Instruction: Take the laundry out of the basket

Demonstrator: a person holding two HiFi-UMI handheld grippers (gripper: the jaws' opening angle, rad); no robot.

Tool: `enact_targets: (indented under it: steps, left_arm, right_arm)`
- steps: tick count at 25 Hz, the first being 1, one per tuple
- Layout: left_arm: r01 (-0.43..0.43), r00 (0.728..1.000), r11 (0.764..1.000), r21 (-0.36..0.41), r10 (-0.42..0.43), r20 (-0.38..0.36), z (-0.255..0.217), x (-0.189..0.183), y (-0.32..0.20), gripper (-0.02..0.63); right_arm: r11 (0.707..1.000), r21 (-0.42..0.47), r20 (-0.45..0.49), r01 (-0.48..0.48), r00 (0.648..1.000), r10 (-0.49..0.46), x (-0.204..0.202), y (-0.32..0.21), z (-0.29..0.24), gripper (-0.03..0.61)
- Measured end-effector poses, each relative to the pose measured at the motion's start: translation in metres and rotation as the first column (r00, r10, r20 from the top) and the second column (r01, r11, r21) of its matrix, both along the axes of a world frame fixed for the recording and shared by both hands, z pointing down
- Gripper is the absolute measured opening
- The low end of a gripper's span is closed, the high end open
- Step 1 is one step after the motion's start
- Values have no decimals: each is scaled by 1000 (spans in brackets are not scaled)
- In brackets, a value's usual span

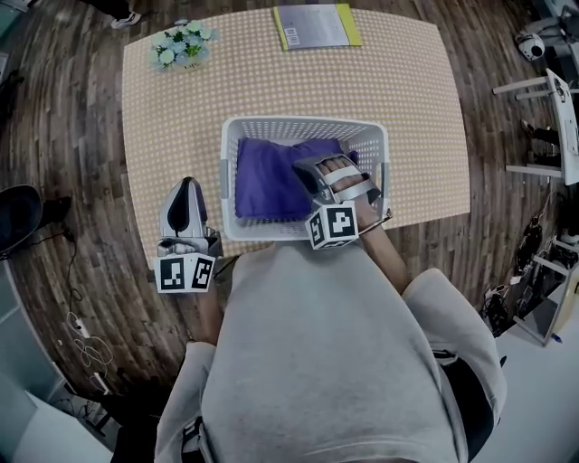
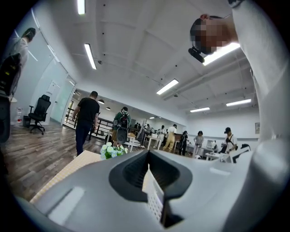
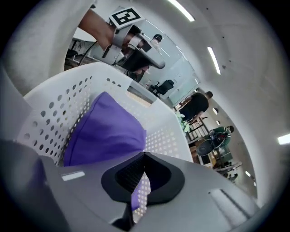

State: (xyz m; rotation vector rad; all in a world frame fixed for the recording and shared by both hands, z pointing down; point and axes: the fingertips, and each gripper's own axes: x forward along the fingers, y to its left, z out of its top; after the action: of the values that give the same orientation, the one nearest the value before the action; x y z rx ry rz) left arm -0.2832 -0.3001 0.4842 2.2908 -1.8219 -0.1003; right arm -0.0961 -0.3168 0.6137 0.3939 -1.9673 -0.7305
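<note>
A white perforated basket (image 1: 303, 125) stands at the middle of the dotted table and holds purple laundry (image 1: 271, 176). My right gripper (image 1: 309, 172) hangs inside the basket's front right part, just over the cloth. Its jaws are shut with nothing pinched. In the right gripper view the purple laundry (image 3: 106, 131) lies ahead of the right gripper (image 3: 142, 179), against the basket wall (image 3: 59, 108). My left gripper (image 1: 187, 187) rests left of the basket near the table's front edge, shut and empty. In its own view the left gripper (image 2: 149, 174) points up into the room.
A small bunch of white flowers (image 1: 184, 43) sits at the table's far left corner, and a grey booklet (image 1: 317, 25) lies at the far edge. Wooden floor surrounds the table (image 1: 407, 108). Several people (image 2: 86, 120) stand in the room beyond.
</note>
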Motion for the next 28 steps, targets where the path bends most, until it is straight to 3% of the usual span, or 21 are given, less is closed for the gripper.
enact_targets:
  steps: [3,4,5,6,8,10,14,17,20,21,28]
  left_arm:
    - [16,1000,1000,3,-15,-11,0,-5,2,11]
    - [20,1000,1000,2,-20,-13,0,-7,3,11]
    - [26,1000,1000,0,-26,-15,1,-9,4,11]
    - [31,999,1000,0,-31,-17,1,-12,5,11]
    - [41,999,999,-2,-41,-18,2,-15,6,11]
    - [46,999,999,-2,-46,-18,1,-18,7,11]
    - [56,998,998,-3,-56,-16,2,-24,7,11]
    - [65,998,998,-5,-65,-17,2,-27,7,11]
    - [66,998,998,-4,-66,-19,2,-29,5,11]
    - [65,998,998,-3,-65,-21,2,-30,5,11]
    - [40,999,999,4,-40,-33,3,-22,-1,11]
  right_arm:
    - [985,-169,-10,-35,999,34,0,1,19,3]
    - [965,-257,-24,-49,999,45,0,3,28,126]
    - [934,-350,-50,-63,998,49,0,6,39,297]
    - [901,-428,-83,-74,996,42,1,8,51,346]
    - [859,-506,-141,-78,990,7,1,7,71,507]
    - [836,-544,-184,-74,982,-33,-2,2,85,558]
    - [744,-661,-256,-99,962,-99,-10,-2,110,597]
    - [656,-741,-299,-145,946,-128,-11,6,136,597]
    - [546,-809,-339,-217,932,-132,-9,16,163,598]
    - [527,-817,-352,-233,926,-135,-8,17,166,601]
    - [533,-813,-362,-232,920,-151,-12,18,167,598]
